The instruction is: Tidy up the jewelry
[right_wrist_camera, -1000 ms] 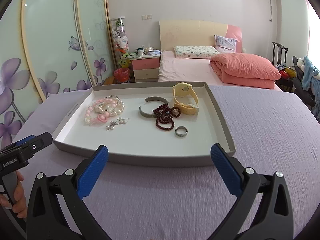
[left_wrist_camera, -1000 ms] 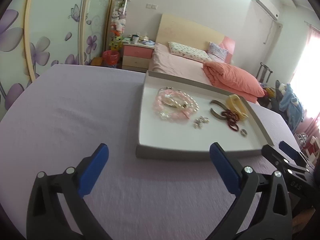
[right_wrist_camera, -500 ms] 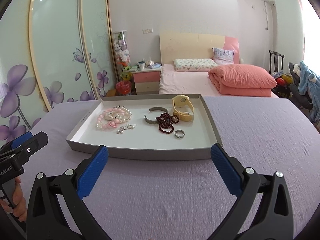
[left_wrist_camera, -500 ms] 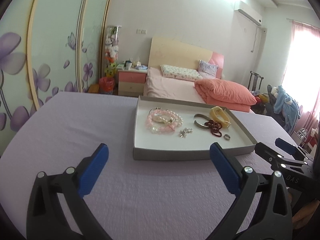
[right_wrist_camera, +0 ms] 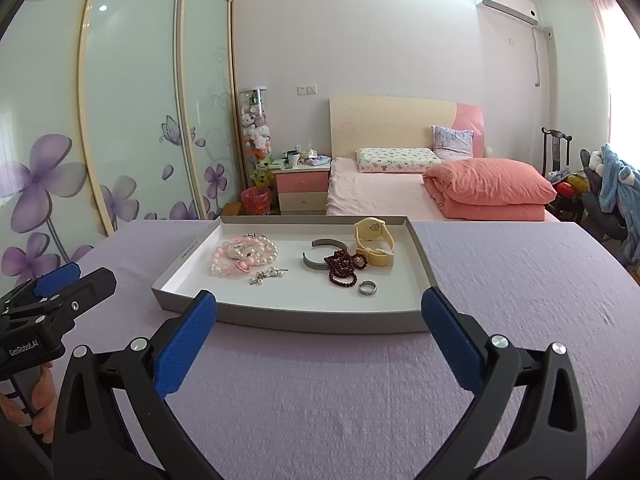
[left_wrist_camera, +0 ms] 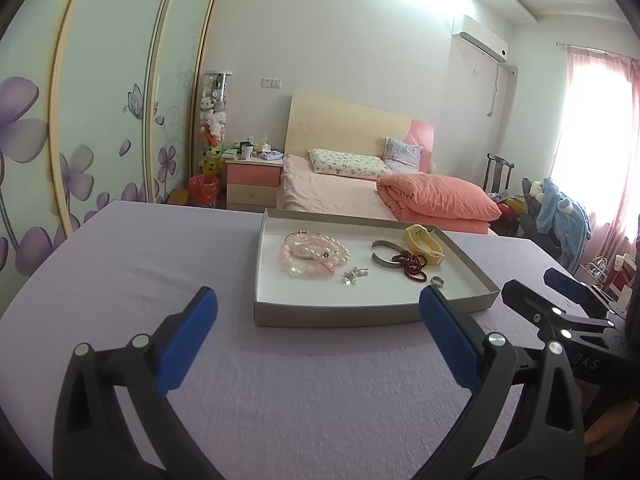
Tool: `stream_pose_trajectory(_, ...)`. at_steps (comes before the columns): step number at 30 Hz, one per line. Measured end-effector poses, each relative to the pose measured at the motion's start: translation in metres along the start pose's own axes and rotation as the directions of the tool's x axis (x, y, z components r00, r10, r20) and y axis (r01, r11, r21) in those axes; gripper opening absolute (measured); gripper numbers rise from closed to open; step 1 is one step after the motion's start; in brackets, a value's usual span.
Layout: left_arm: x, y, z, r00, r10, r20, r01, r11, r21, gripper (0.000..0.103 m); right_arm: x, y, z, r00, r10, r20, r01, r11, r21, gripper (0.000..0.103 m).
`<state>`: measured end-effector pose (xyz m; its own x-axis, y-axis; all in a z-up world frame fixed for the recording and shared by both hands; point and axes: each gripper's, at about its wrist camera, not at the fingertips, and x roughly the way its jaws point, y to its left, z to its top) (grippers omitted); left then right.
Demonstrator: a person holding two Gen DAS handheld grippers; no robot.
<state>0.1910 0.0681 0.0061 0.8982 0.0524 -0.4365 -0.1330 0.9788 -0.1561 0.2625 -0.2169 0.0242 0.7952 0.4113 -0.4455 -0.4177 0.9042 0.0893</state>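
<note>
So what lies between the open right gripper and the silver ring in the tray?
Right wrist view: between the right gripper and the silver ring are bare purple tablecloth and the grey tray's near wall.

Left gripper (left_wrist_camera: 318, 332), right gripper (right_wrist_camera: 319, 330): jaws wide

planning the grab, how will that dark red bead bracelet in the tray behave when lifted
The dark red bead bracelet lies in slack loops, so it is probably floppy and will dangle. It touches the grey metal cuff and the cream watch, so it may drag them. Its round beads look slippery.
</note>
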Motion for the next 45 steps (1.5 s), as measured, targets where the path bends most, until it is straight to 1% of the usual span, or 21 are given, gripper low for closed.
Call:
stream_pose_trajectory(24,0.0032,-0.0015,-0.0052,1.000,-0.024,-0.011,0.024,1.000,0.004,0.101,0.0023,-0.0027,-0.0052,1.000,0.001,-0.007,0.000,1.000,0.015,0.102)
stream_pose_trajectory(30,0.0040,-0.0003,-0.0059,0.999,-0.043,-0.013,0.043,0.999,-0.006,0.101,0.0024,-0.0026,-0.0060,1.000,0.000,-0.008,0.000,1.000,0.015,0.102)
stream_pose_trajectory(45,0.0050,-0.0015,-0.0068,0.999,-0.043,-0.020,0.043,0.999,-0.006,0.101,0.0024,-0.0031,-0.0062,1.000,0.000,-0.008,0.000,1.000,0.017,0.102)
